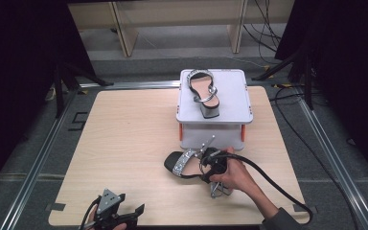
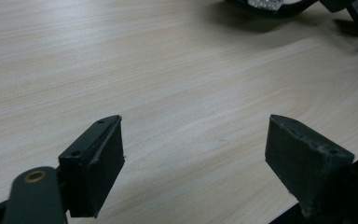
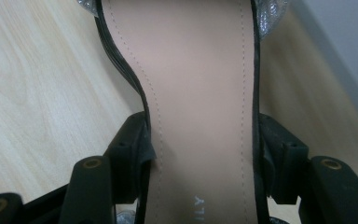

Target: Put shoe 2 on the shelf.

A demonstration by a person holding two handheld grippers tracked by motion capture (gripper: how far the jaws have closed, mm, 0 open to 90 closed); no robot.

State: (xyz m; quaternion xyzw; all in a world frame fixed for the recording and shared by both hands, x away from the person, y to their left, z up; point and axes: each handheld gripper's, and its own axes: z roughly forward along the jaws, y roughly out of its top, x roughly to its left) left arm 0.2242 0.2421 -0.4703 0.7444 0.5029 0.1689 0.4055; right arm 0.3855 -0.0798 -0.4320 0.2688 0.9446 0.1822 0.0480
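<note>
A black sandal (image 1: 184, 163) with a silver glitter strap lies on the wooden table (image 1: 124, 129), just in front of a white stand (image 1: 235, 103). My right gripper (image 1: 210, 165) reaches in from the sandal's heel end. In the right gripper view its jaws sit on both sides of the narrow waist of the sandal's beige insole (image 3: 196, 70), and the right gripper (image 3: 203, 154) has its pads against the black sole edges. A matching sandal (image 1: 203, 91) rests on top of the stand. My left gripper (image 1: 134, 213) is low at the near left edge, the left gripper (image 2: 196, 149) open over bare wood.
The white stand has orange posts and a lower level. A thick black cable (image 1: 273, 184) trails from the right gripper across the near right of the table. Black frames and cables ring the table. The sandal's toe (image 2: 270, 5) shows at the top of the left gripper view.
</note>
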